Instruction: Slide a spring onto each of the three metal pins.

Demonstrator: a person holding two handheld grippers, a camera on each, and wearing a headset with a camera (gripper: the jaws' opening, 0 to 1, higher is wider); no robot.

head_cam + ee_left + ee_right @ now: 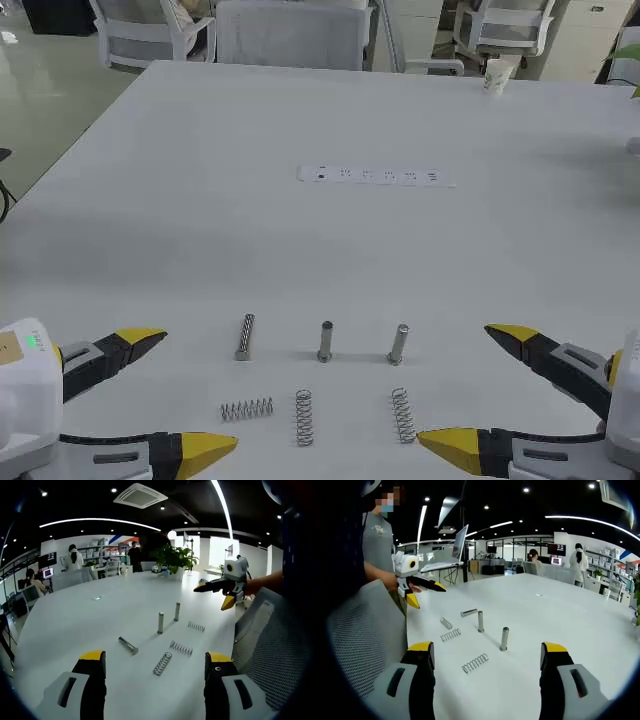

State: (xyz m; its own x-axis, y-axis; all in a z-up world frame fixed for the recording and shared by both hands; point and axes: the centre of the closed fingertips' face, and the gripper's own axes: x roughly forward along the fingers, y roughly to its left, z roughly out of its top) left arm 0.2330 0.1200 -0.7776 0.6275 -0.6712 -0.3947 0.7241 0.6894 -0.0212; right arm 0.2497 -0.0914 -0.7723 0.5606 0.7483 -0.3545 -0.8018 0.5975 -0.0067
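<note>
Three metal pins rest on the white table (300, 250): the left pin (245, 337) lies on its side, while the middle pin (325, 341) and right pin (398, 343) stand upright. Three loose springs lie just in front of them: left spring (247, 409), middle spring (304, 416), right spring (403, 414). My left gripper (185, 392) is open at the near left, apart from everything. Open as well, my right gripper (468, 386) hovers at the near right. The left gripper view looks between its own jaws (155, 660) at the lying pin (128, 645). In the right gripper view the nearest pin (504, 638) stands beyond the open jaws (486, 648).
A white power strip (375, 176) lies mid-table and a paper cup (497, 76) stands at the far right edge. Office chairs (290, 35) line the far side. A mesh chair back (270, 645) stands close at the near edge.
</note>
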